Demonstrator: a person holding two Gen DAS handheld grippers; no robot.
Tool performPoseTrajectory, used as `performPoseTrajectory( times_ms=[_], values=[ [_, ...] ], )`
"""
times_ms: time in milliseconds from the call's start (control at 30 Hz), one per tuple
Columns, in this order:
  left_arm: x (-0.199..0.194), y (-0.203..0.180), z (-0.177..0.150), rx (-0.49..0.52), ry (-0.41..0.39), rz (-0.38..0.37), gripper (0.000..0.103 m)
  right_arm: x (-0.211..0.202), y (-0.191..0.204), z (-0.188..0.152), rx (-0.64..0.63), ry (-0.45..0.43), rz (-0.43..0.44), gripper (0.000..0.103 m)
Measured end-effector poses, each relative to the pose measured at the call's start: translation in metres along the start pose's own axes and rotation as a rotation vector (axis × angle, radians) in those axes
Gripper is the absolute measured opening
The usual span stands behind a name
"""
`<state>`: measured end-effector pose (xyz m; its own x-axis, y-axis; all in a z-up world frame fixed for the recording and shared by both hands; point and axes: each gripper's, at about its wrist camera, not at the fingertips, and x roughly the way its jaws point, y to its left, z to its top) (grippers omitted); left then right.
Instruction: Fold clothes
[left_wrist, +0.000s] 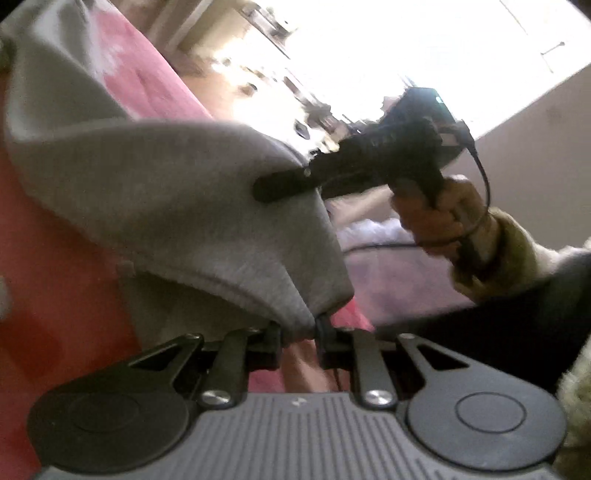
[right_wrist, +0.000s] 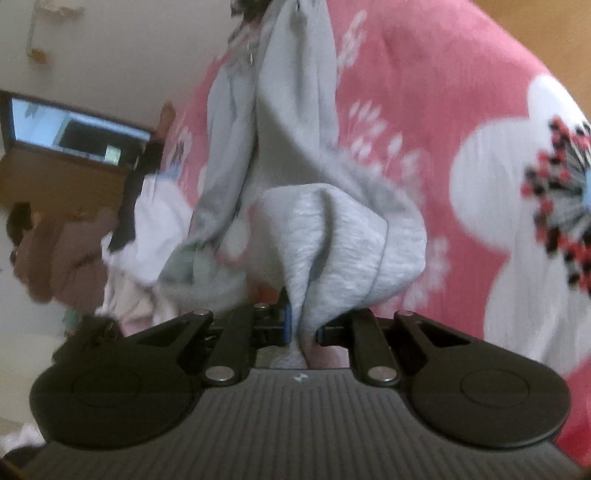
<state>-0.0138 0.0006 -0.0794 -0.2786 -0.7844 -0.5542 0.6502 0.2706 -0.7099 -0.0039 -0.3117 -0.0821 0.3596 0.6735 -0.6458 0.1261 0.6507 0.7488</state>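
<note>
- Left wrist view: the left gripper had its jaws drawn narrow, pinching a hemmed edge of a grey garment.
- The grey fabric rose from those jaws in a broad, rounded fold that filled the middle and left of the view, lifted above the pink bedspread.
- Farther along the same fold, the right gripper clamped the cloth from the right, with one black finger lying flat across the grey surface.
- A person's right hand gripped that tool's handle, with a pale fuzzy cuff at the wrist and a thin black cable looping beside it.
- The background was blown out by bright light and blurred, so little else could be made out.
- Right wrist view: the right gripper was nearly closed, with a bunched corner of the grey garment squeezed between its jaws.
- The garment trailed away up the middle of the view, across the pink bedspread printed with large white flowers.
- Near the bedspread's left edge lay a heap of other clothes, white and brownish, probably awaiting folding.
- A lit laptop screen stood beyond that edge, at the left.
</note>
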Motion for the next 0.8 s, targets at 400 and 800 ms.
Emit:
performPoseTrajectory(
  times_ms=[400,800],
  values=[
    [0.02,0.024,-0.039,-0.041,0.277,0.099,0.041,0.043,0.003,-0.061,-0.062,0.228,-0.172,0.036],
    [-0.035,0.03,-0.003,-0.06,0.102,0.24,0.057,-0.027,0.009,-0.005,-0.105,0.106,-0.27,0.07]
  ],
)
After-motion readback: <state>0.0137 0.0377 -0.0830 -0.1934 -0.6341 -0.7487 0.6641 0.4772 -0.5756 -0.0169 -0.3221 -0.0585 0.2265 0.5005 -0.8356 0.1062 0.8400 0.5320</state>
